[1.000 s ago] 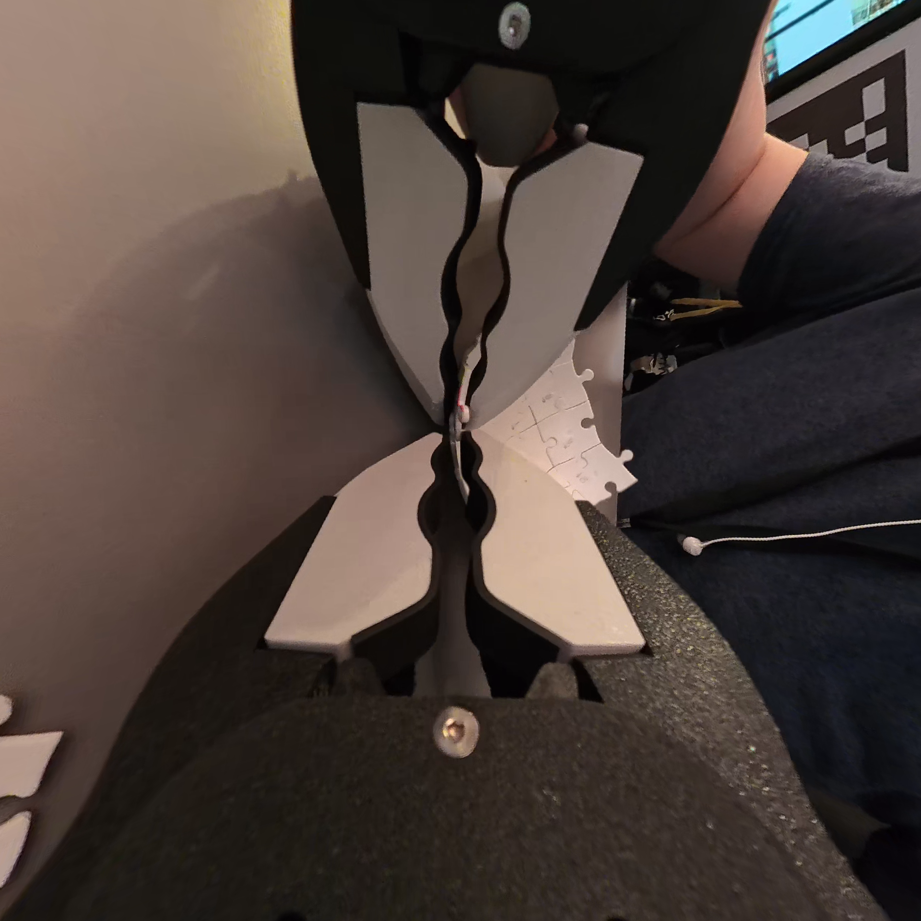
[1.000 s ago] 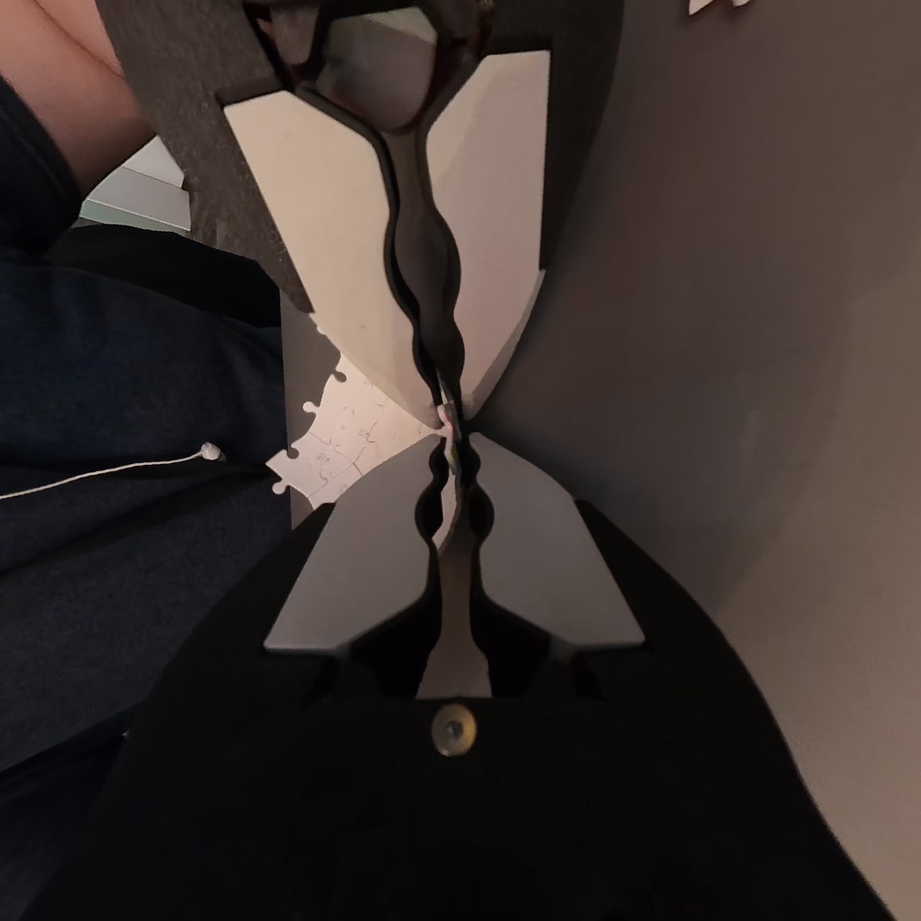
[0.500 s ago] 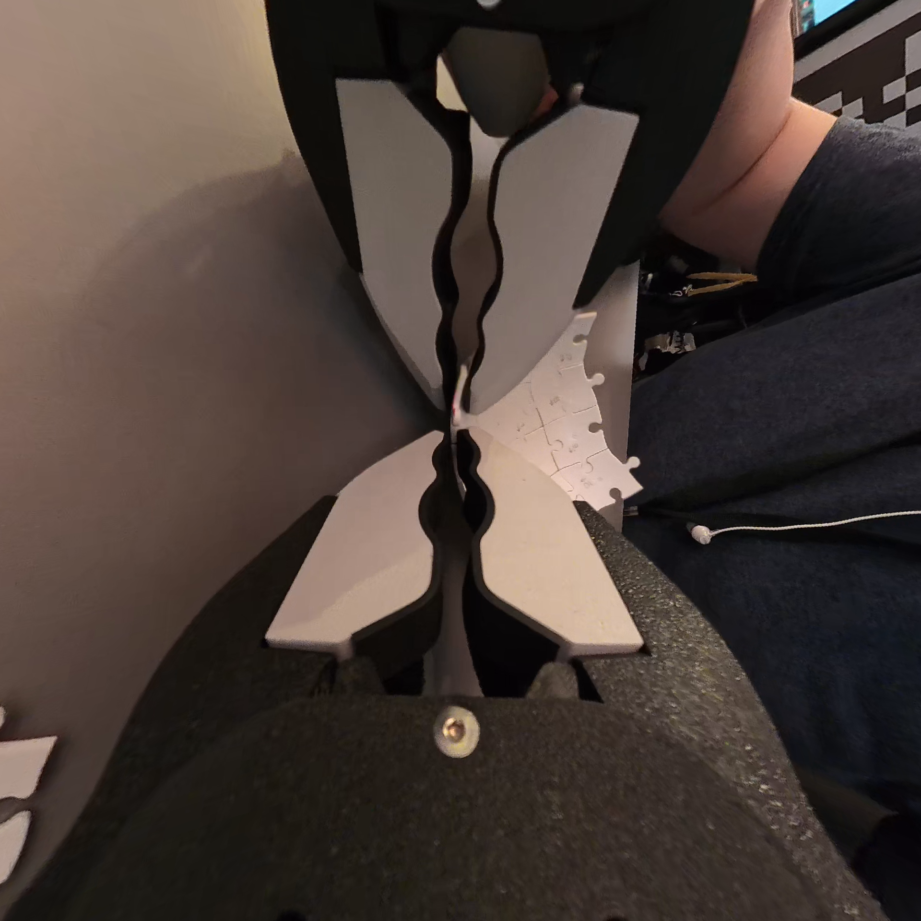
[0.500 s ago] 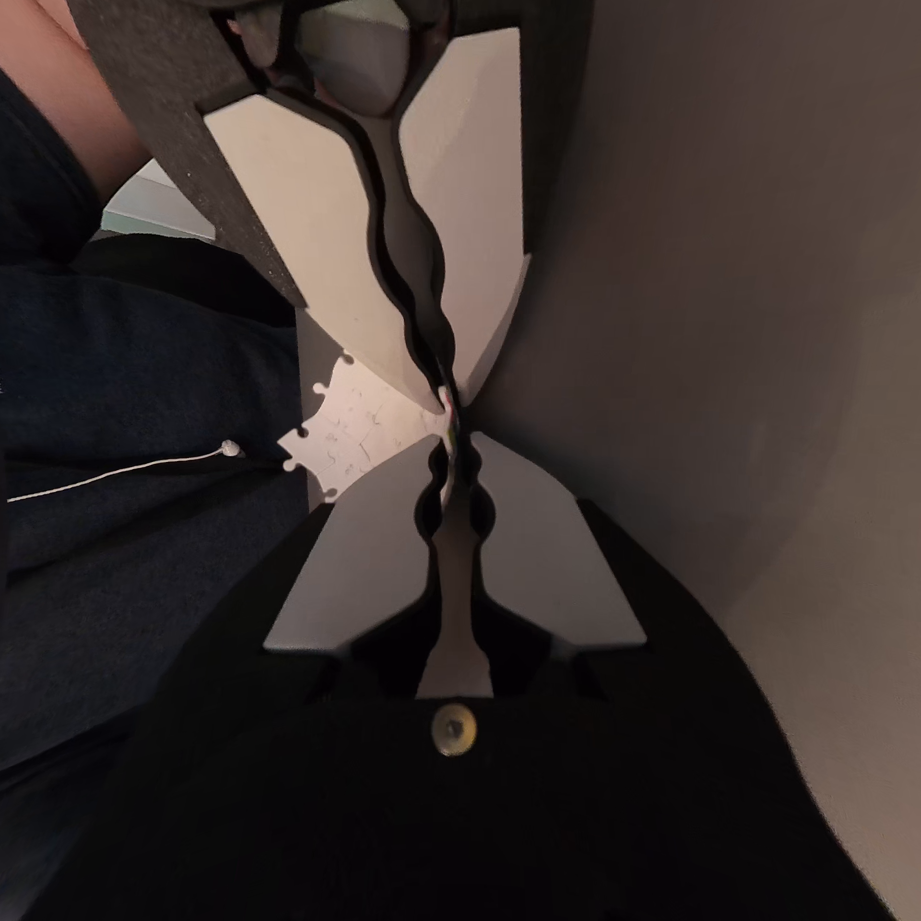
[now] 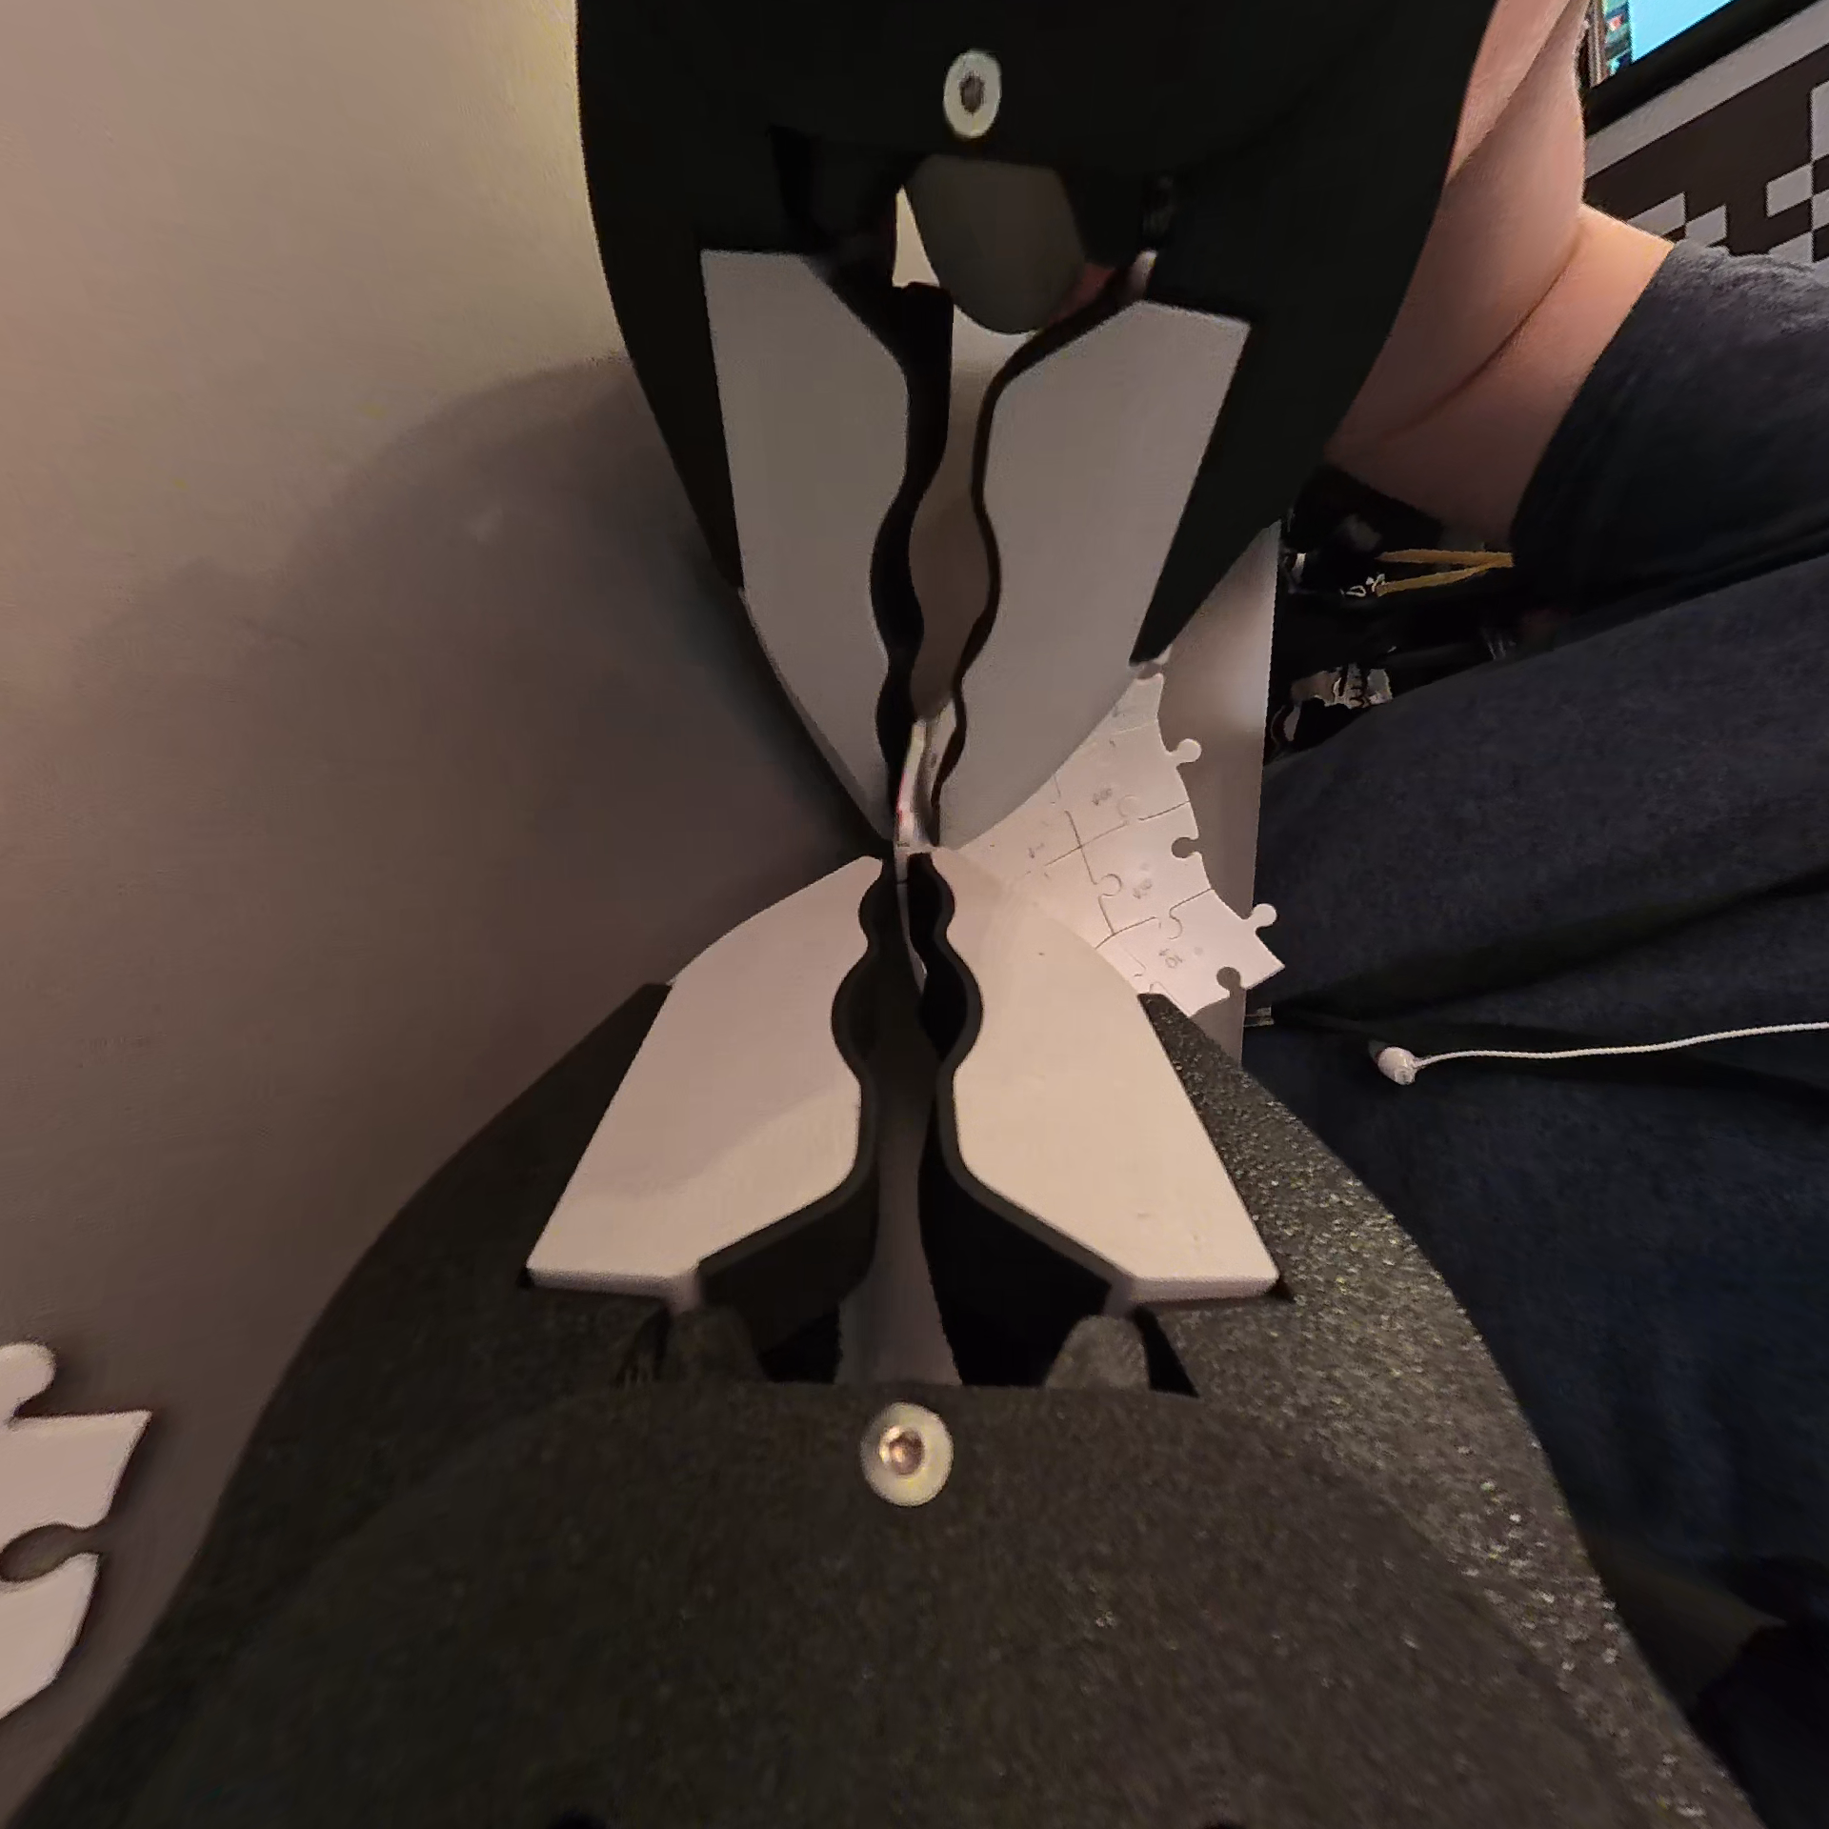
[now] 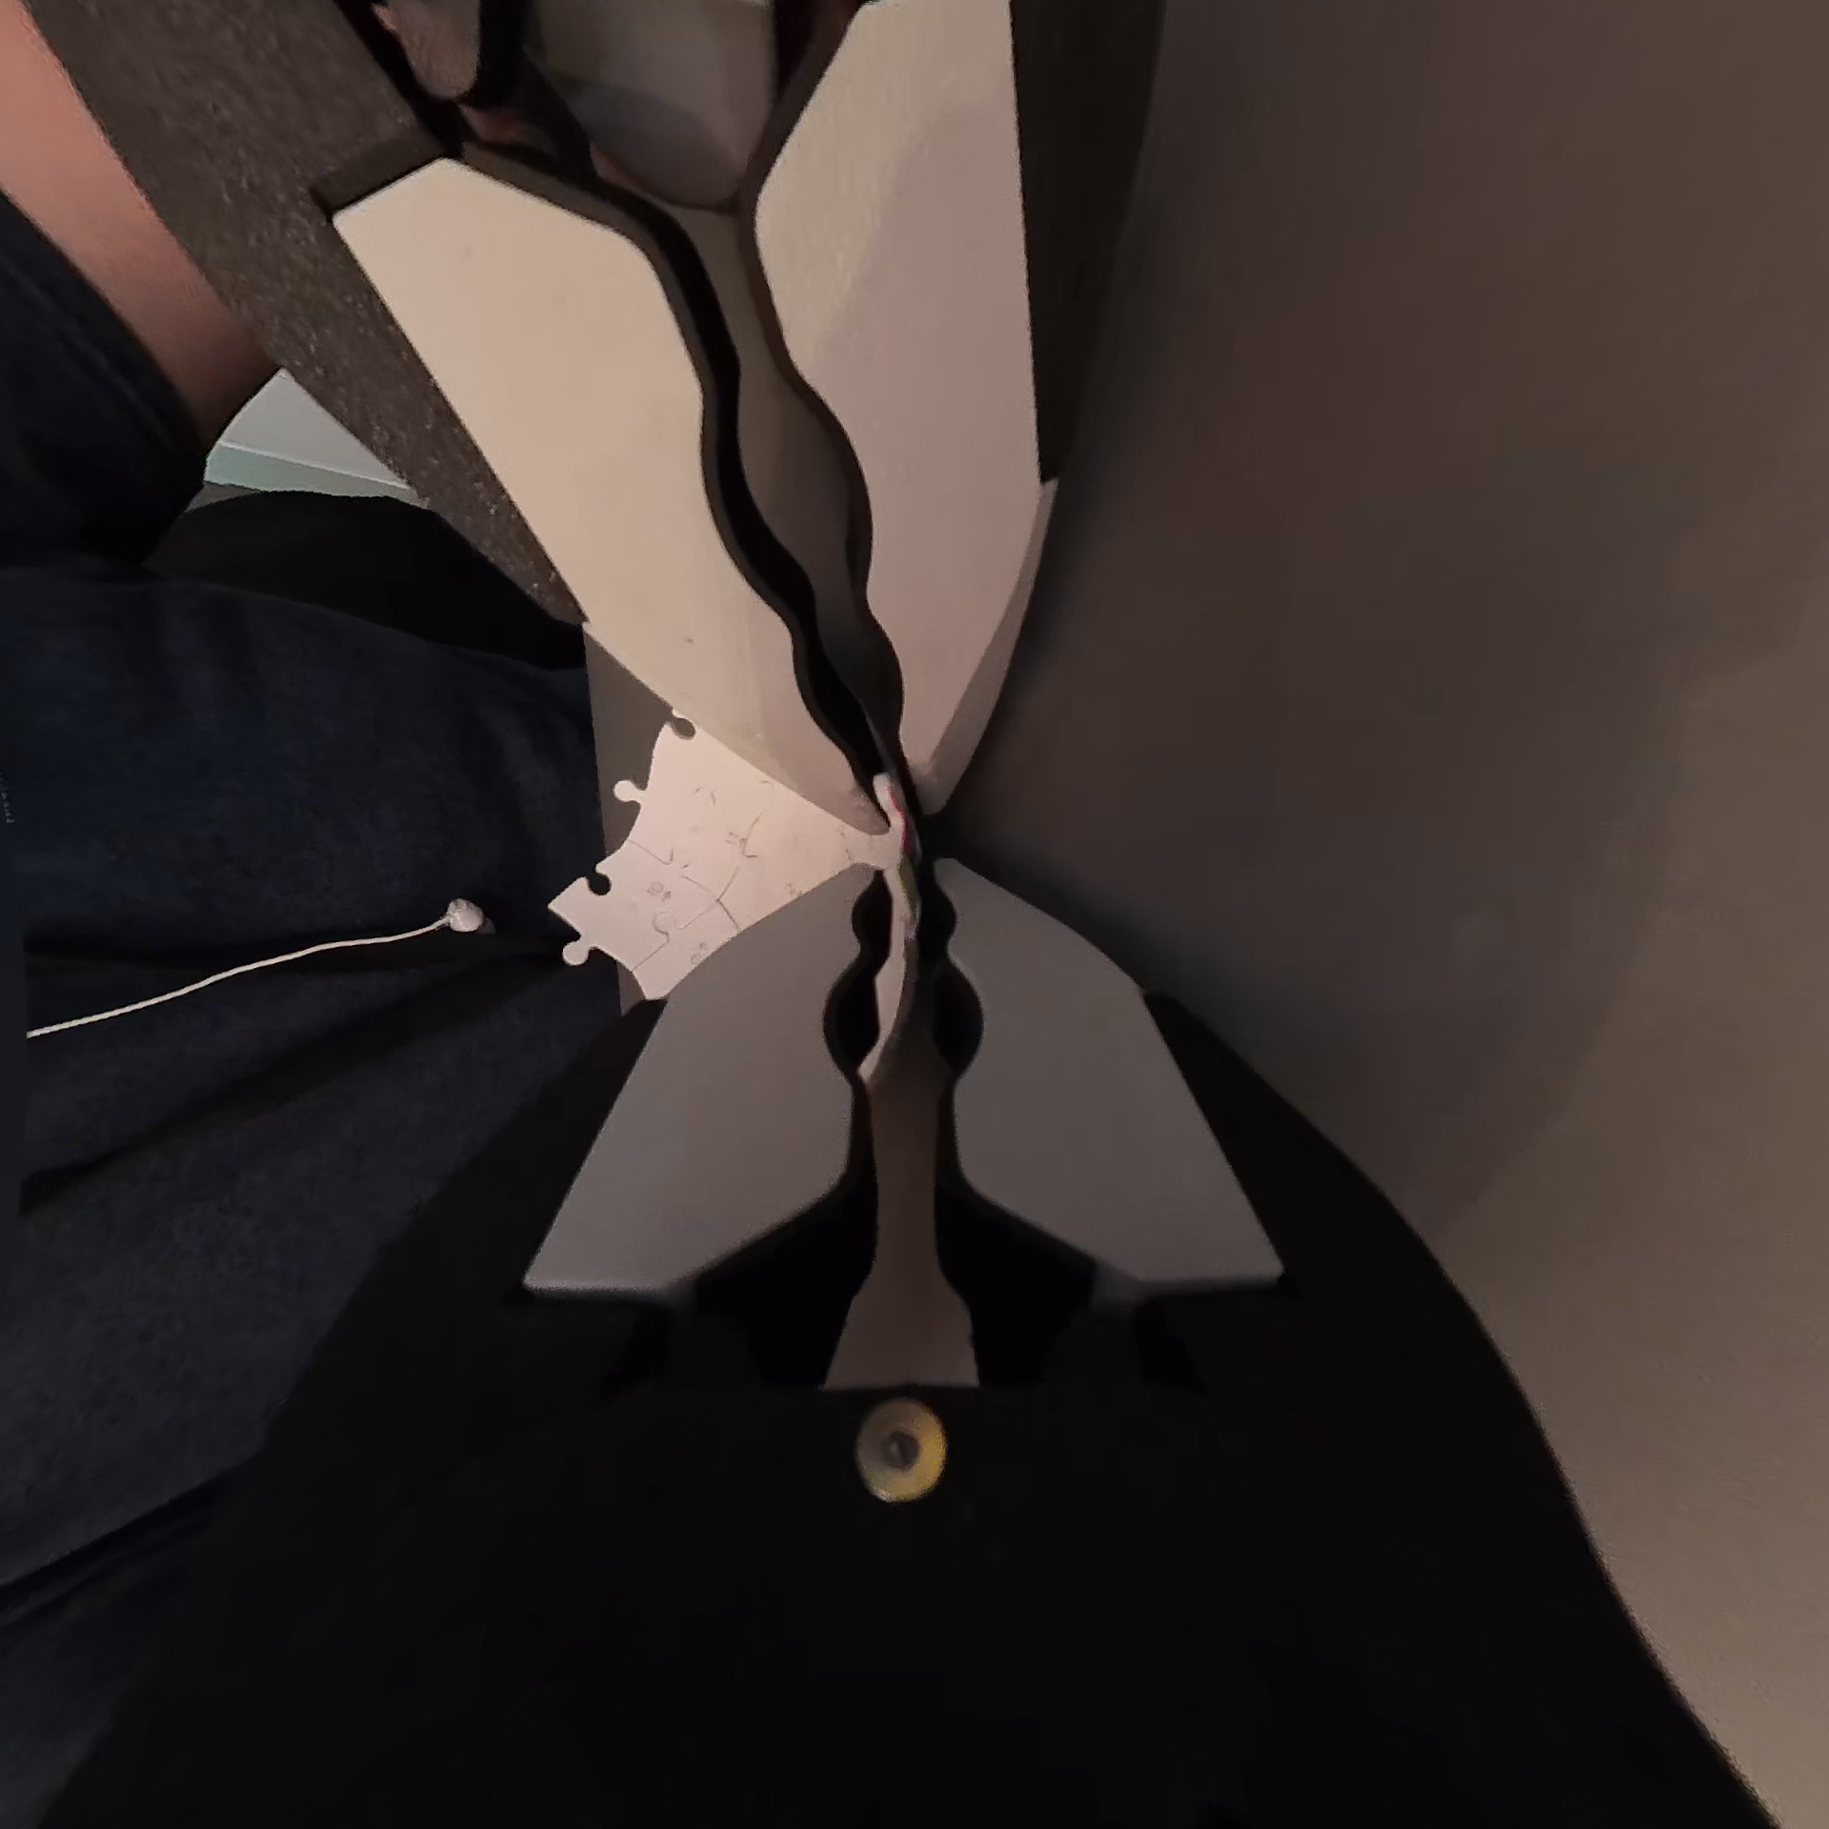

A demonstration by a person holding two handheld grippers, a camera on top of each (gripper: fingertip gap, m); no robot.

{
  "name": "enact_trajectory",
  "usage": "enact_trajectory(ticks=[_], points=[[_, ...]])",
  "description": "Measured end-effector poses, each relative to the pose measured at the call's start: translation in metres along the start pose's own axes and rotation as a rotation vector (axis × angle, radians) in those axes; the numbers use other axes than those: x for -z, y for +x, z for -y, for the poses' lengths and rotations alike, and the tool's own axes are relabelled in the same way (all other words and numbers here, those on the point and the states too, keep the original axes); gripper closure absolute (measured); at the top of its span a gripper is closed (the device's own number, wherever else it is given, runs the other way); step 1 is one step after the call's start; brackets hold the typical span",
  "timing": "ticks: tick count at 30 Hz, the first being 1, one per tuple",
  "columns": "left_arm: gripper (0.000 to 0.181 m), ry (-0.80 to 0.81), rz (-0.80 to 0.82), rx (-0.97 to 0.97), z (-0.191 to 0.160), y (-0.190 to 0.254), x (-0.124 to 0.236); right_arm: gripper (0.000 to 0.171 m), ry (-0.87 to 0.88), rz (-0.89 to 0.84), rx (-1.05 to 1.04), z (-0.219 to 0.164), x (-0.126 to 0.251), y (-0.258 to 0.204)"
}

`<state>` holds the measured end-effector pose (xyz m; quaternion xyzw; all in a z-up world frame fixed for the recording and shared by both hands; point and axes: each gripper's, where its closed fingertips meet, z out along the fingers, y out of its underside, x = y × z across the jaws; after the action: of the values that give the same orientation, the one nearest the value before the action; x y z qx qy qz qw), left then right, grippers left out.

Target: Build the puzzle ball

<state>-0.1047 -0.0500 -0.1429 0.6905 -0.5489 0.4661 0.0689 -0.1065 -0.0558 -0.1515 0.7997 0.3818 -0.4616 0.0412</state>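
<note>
White, curved puzzle-ball section point(image 5: 1148, 871), made of several interlocked plastic pieces with knobbed edges, sits at the point where the two grippers meet tip to tip. In the left wrist view, the left gripper point(image 5: 909, 876), black-bodied with pale wedge fingers, is clenched on the section's near edge; the assembled fan spreads to the right of the fingertips, toward the person's dark blue garment point(image 5: 1584, 891). The right gripper point(image 5: 915, 802) faces it from above, likewise clenched on a thin edge of puzzle material. In the right wrist view the same section point(image 6: 713, 871) lies left of the right gripper point(image 6: 906, 896), its edge caught between the closed tips. Loose white puzzle pieces point(image 5: 49, 1465) rest on the beige table surface point(image 5: 297, 693), well apart.
</note>
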Motion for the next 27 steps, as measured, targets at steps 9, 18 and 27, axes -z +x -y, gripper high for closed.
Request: enact_trajectory(ticks=[9, 18, 27], points=[[0.179, 0.005, -0.006, 0.009, 0.0004, -0.0011, 0.0015, 0.168, -0.007, -0.035, 0.002, 0.0016, 0.0005, 0.0026], [0.179, 0.008, -0.017, 0.021, 0.0009, -0.0014, -0.0002, 0.167, -0.022, -0.047, 0.037, 0.0005, 0.0, 0.0027], [0.179, 0.004, -0.01, 0.022, -0.0012, -0.002, 0.0013, 0.168, 0.019, 0.014, -0.063, 0.0037, -0.0021, 0.002]])
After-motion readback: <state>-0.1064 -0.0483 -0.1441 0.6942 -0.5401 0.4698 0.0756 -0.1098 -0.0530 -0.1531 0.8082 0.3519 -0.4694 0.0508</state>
